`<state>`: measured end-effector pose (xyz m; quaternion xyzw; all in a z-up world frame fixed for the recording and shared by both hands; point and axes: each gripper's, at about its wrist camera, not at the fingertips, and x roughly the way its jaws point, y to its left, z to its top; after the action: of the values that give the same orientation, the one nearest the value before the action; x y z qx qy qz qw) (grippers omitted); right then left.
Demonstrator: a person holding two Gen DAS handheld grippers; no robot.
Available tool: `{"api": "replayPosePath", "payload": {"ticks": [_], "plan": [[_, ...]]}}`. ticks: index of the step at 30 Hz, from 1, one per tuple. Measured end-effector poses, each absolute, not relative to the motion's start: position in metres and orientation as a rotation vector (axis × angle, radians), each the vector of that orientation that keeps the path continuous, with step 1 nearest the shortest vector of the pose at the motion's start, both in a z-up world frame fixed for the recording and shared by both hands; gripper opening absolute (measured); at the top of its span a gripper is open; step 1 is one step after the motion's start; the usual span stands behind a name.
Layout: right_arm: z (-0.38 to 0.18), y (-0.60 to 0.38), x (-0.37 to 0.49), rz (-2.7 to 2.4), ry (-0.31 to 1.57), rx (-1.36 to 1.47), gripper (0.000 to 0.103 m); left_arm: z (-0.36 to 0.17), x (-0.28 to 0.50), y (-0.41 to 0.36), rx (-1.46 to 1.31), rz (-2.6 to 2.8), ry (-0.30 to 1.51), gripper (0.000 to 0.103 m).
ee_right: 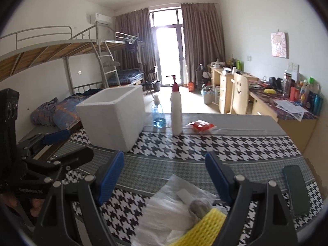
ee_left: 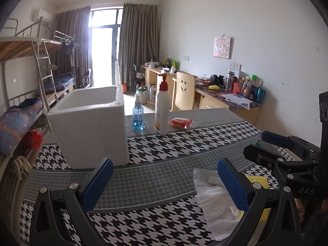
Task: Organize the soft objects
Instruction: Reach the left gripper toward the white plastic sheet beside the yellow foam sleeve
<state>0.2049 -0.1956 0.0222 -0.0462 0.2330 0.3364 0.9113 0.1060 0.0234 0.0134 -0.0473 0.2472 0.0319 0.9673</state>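
Hovering my released right hand-held gripper over crumpled white plastic and yellow foam netting; left hand-held gripper released too.

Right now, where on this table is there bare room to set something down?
Free: the cloth between the foam box and the plastic bag, and the stretch between the red packet and the phone. Crowded: the bottles beside the box, and the bag-and-sponge pile.

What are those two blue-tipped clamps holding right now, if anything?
Nothing. The left hand-held gripper and the right hand-held gripper both stand open above the white plastic bag and yellow foam net, touching neither.
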Motion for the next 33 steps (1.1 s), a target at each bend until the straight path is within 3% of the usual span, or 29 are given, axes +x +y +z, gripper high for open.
{"api": "replayPosePath", "payload": {"ticks": [33], "plan": [[-0.041,-0.261,0.189,0.544,0.599,-0.126,0.084,-0.059,0.137,-0.043,0.006,-0.144,0.683,0.102]]}}
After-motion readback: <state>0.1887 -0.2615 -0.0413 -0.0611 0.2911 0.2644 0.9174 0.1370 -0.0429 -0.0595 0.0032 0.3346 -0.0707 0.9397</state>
